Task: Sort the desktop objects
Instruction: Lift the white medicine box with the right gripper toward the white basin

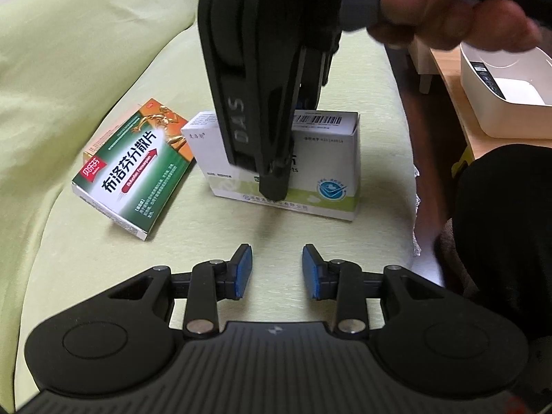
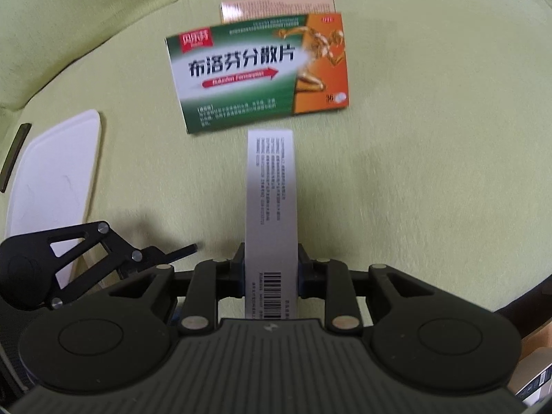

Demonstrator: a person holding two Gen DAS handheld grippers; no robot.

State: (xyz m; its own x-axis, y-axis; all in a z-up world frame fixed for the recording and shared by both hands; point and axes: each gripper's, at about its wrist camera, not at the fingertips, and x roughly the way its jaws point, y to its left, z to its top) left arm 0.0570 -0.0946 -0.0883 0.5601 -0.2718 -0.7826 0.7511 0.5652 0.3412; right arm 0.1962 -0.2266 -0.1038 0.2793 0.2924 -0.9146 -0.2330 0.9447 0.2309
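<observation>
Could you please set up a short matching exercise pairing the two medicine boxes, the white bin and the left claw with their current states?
Things:
1. white medicine box
2. green and orange medicine box
3. white bin
4. left claw

States:
A. lying flat on the green cover
B. open, holding nothing
C. clamped in the right claw
D. sitting on the wooden surface at the far right

Pairs: 1-C, 2-A, 3-D, 4-B

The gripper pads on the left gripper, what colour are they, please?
Blue pads, clearest in the left wrist view.
</observation>
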